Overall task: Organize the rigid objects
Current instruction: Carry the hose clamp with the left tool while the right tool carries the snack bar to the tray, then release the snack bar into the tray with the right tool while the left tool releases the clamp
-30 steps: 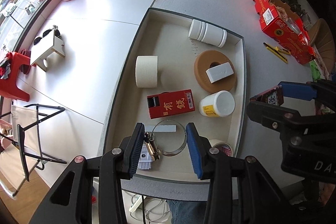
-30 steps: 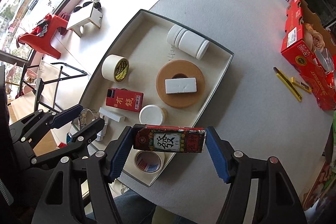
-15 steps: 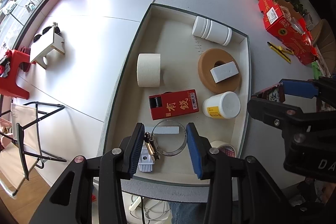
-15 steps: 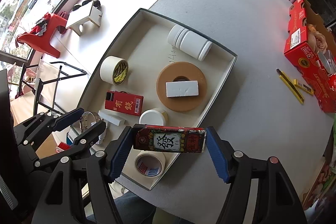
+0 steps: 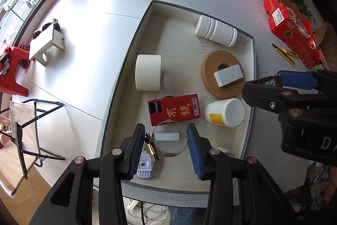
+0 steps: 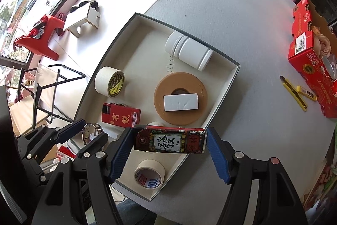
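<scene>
My left gripper (image 5: pixel 166 149) points down over the near end of a shallow beige tray (image 5: pixel 179 39) and is shut on a metal hose clamp (image 5: pixel 169 140). The ring sits between the blue pads, its screw against the left pad. My right gripper (image 6: pixel 169 140) is shut end to end on a dark red card box (image 6: pixel 169 141), held above the tray's (image 6: pixel 147 43) near right rim. Lying in the tray are a red box with gold characters (image 5: pixel 173 110), a small white jar (image 5: pixel 225 112) and a brown tape ring (image 5: pixel 221 75) with a white block (image 5: pixel 227 75) on it.
The tray also holds a white tape roll (image 5: pixel 148 72), a large white jar on its side (image 5: pixel 215 31), a printed tape roll (image 6: pixel 149 174), a white bar (image 5: pixel 166 137) and a small white plug (image 5: pixel 144 163). On the grey table to the right lie a red carton (image 6: pixel 309 56) and yellow cutters (image 6: pixel 293 93).
Both views drift only slightly over the tray. The hose clamp and the card box stay clamped in the same place between their pads.
</scene>
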A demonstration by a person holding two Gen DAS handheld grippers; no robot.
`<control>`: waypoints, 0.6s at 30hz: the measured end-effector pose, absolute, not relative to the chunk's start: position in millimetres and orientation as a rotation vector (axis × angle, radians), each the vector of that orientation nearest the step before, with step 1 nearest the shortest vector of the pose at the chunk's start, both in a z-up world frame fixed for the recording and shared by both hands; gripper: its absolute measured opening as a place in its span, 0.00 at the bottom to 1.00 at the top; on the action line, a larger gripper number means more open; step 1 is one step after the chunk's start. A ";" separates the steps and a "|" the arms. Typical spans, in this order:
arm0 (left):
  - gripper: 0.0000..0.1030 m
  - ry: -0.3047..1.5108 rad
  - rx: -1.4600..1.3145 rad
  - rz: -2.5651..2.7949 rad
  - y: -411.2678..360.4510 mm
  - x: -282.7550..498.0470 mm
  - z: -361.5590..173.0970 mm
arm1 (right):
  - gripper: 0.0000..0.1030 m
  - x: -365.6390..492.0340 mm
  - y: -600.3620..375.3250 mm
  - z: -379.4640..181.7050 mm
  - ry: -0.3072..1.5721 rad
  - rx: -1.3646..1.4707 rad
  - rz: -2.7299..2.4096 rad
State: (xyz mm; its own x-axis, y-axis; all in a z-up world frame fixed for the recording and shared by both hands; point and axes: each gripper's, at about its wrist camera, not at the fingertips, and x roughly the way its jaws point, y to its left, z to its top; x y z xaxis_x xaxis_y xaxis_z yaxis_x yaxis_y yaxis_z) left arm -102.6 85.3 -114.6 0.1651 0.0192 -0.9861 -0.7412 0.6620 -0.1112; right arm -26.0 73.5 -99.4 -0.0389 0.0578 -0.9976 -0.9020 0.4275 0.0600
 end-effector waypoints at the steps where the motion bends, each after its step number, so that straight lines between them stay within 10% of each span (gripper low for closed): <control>1: 0.43 1.306 -0.690 0.608 86.2 -101.5 -115.2 | 0.68 -25.6 74.9 -100.4 1.388 -0.821 0.932; 18: 0.44 1.338 -0.711 0.595 84.3 -85.8 -139.8 | 0.68 -11.3 91.6 -132.7 1.428 -0.822 0.903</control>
